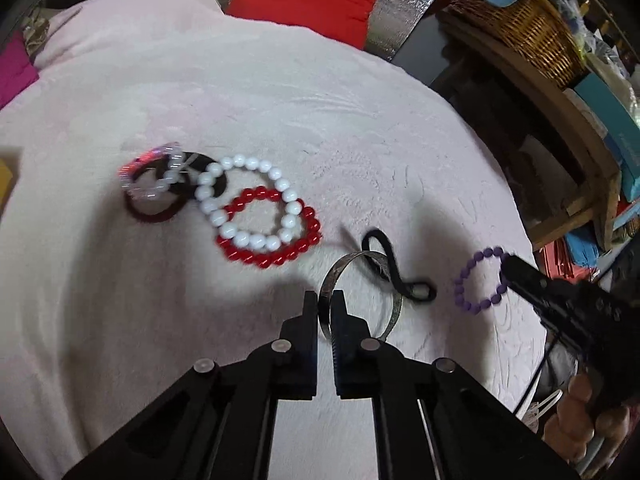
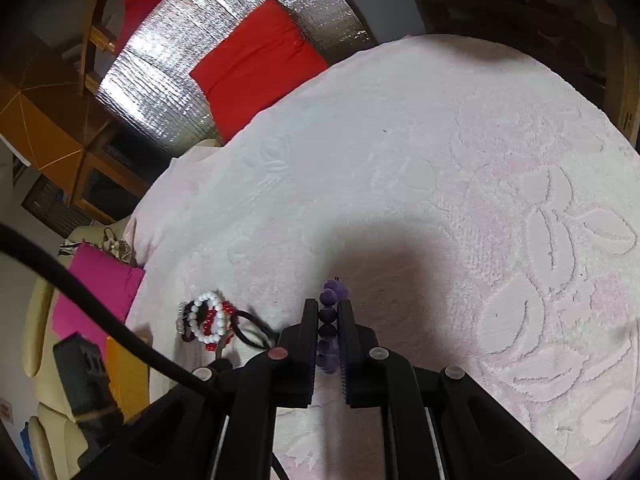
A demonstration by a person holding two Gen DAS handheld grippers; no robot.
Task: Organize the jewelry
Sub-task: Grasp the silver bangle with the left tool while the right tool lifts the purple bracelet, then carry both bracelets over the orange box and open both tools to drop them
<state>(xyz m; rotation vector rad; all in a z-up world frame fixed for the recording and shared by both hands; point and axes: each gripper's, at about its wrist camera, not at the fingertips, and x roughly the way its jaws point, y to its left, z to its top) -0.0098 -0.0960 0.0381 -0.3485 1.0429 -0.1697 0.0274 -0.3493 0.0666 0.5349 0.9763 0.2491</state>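
My left gripper pinches the metal bangle by its rim, the jaws pressed on the thin band, the hoop standing on edge above the blanket. My right gripper is clamped on the purple bracelet, beads stacked between the jaws.

The pile sits left of the bangle: white beads lying over red beads, with a dark ring and a clear bracelet beyond them. A black hair tie lies just behind the bangle, touching or nearly so; I cannot tell which.

I judge the bangle the risk: a narrow, slick band held at one spot could twist or slip out. It might also snag the hair tie and drag it along. The round purple beads could roll out of my right jaws if the grip eases.
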